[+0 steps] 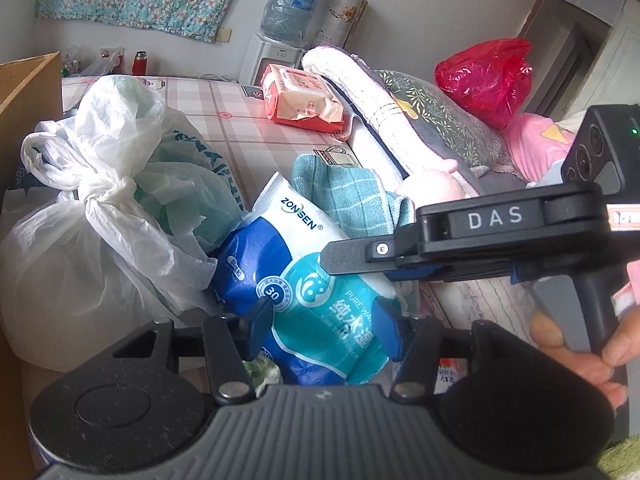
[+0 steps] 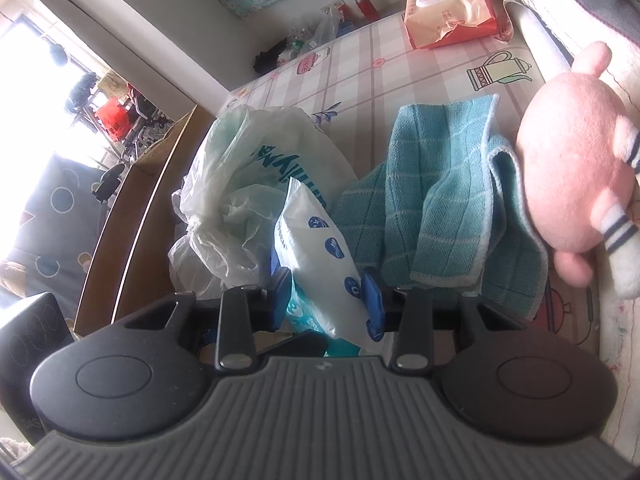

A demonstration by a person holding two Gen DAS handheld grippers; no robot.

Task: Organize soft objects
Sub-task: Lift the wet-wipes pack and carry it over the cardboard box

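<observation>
A blue and white wipes pack (image 1: 304,280) lies tilted on the checked tablecloth (image 1: 248,132). My left gripper (image 1: 324,316) is shut on its lower part, a pad pressed against each side. My right gripper (image 1: 329,259) comes in from the right, held by a hand (image 1: 580,356). In the right wrist view that gripper (image 2: 326,296) is shut on the same pack (image 2: 320,248), pinched between its blue pads. A crumpled teal checked towel (image 2: 436,208) lies just behind the pack. A pink plush toy (image 2: 576,184) sits to the right of the towel.
A knotted white plastic bag (image 1: 100,184) sits left of the pack against a cardboard box (image 1: 24,120). An orange wipes pack (image 1: 304,100) lies farther back. Rolled bedding (image 1: 420,120) and a red plastic bag (image 1: 488,76) fill the right. A water dispenser (image 1: 288,4) stands behind.
</observation>
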